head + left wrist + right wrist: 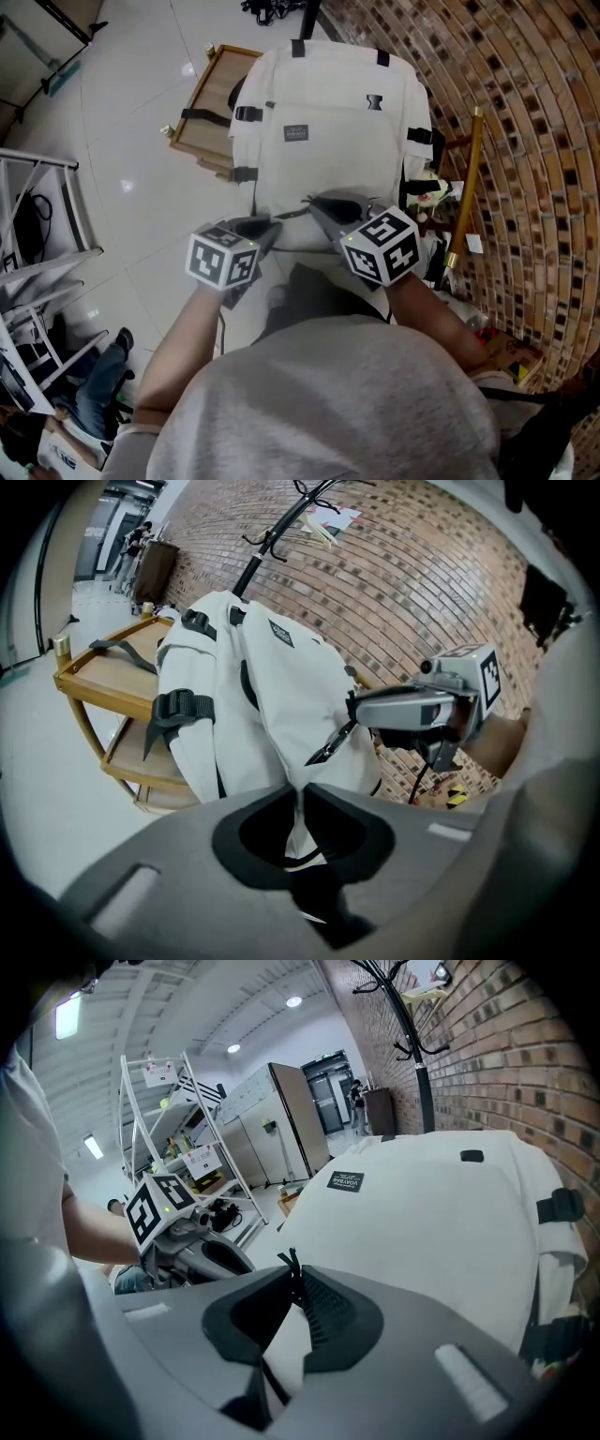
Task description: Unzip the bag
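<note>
A white backpack [328, 141] with black straps stands upright on a wooden cart [202, 103] against the brick wall. My left gripper [270, 228] is at its lower front and, in the left gripper view, is shut on a fold of the bag's white fabric [298, 803]. Just to its right, my right gripper [314, 202] is shut on the black zipper pull [292, 214]. That pull [289, 1262] sticks up between the closed pads in the right gripper view. From the left gripper view, the pull [330, 748] hangs at the right gripper's tip.
The curved brick wall [525, 141] runs along the right, with a brass-coloured pole [466, 187] next to the bag. Metal shelving [37, 244] stands at the left over the glossy floor. A person's legs [94, 394] show at lower left.
</note>
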{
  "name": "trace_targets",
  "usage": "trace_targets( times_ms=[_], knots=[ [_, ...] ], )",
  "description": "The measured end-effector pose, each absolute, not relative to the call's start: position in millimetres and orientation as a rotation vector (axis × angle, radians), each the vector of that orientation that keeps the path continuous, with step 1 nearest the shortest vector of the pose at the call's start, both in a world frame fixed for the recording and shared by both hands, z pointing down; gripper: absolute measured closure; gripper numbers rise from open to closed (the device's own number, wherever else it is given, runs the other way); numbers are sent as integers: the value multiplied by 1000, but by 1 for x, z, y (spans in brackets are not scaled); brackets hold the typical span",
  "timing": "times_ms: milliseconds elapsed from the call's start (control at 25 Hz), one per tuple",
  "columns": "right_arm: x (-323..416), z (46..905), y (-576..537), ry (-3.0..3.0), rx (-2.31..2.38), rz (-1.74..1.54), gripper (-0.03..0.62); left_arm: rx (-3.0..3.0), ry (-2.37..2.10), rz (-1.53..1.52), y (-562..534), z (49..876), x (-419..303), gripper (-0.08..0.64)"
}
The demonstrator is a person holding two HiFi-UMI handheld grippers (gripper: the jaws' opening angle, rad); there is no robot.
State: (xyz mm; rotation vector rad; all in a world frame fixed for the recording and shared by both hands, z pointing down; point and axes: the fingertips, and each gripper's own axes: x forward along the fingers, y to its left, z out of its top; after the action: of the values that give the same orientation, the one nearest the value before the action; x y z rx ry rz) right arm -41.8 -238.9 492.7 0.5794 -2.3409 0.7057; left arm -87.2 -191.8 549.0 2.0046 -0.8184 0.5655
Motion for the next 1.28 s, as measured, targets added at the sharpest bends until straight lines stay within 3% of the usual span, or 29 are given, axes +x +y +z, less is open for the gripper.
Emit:
trace_targets(
  times_ms=[1280],
  knots=[
    [30,479,-262,-2323,831,728,558,1960,-915,641,-196,556,-90,523]
  ],
)
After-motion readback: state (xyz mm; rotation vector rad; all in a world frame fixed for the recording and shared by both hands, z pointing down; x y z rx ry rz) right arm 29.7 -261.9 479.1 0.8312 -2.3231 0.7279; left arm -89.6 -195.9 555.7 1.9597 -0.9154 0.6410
